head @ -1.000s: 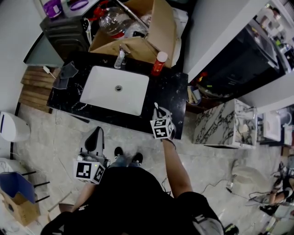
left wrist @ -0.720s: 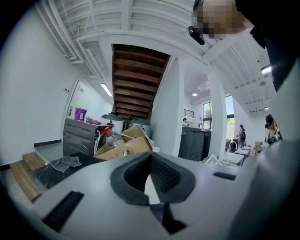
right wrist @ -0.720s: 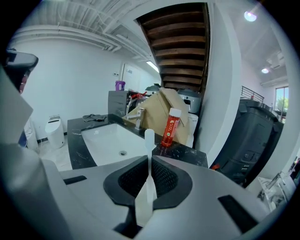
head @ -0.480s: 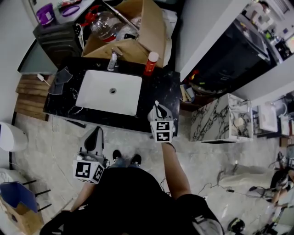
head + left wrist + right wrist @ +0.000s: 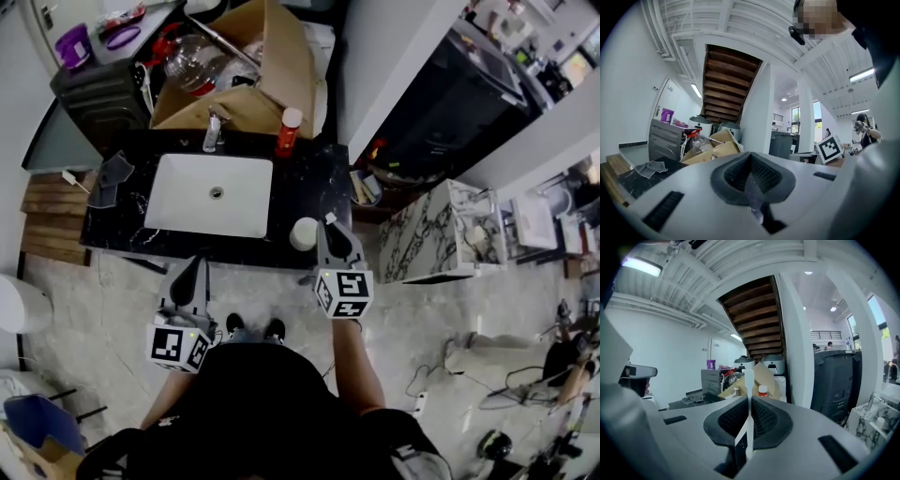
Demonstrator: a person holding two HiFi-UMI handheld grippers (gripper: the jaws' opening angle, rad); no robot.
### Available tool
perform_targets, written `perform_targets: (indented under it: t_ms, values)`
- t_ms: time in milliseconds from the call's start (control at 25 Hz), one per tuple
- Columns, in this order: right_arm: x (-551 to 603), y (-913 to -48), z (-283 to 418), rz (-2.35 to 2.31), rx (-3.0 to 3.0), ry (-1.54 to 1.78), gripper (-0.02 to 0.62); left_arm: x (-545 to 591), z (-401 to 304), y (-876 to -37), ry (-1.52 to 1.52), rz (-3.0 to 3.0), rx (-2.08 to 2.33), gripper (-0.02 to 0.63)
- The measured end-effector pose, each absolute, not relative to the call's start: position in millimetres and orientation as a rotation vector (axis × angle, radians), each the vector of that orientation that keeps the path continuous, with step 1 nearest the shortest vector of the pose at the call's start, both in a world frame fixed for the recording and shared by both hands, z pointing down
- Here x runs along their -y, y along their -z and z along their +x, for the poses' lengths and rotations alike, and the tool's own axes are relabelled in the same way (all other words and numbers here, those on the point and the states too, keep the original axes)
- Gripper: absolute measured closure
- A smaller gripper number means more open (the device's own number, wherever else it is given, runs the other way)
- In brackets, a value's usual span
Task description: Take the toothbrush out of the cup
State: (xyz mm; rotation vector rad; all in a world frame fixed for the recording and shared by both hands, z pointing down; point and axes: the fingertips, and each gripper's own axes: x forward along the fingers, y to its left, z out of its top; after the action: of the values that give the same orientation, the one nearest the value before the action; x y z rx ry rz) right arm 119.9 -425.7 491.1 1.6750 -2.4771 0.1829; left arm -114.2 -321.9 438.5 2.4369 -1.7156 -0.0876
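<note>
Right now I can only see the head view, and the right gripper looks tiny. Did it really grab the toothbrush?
Observer: Yes. In the right gripper view, the right gripper has its jaws shut on the thin white toothbrush, which stands upright between them.
Operator: Is it inside the cup?
Observer: No. In that view the cup is nowhere around the toothbrush. Its top pokes out bare above the jaws.
Operator: Is the left gripper holding something too?
Observer: No. The left gripper view shows the left gripper with its jaws together and nothing between them.
</note>
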Motion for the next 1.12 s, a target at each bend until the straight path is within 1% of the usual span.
perform_targets:
  t_ms: [360,600,1120]
  values:
    - [369.7,-426.9,149.5,1.857,2.527,-0.062,0.56,331.7,-115.4,-420.5,0.131,2.505,1.699,0.601]
    - [335.4,-389.4,154.5,1.95,2.594,-0.019,0.56,335.2,-121.4,-413.8,0.139,2.518,1.71,0.601]
    - [313.4,-374.9,166.8,2.039,2.614,0.045,0.561,331.3,-113.3,-408.1,0.162,2.539,1.699,0.601]
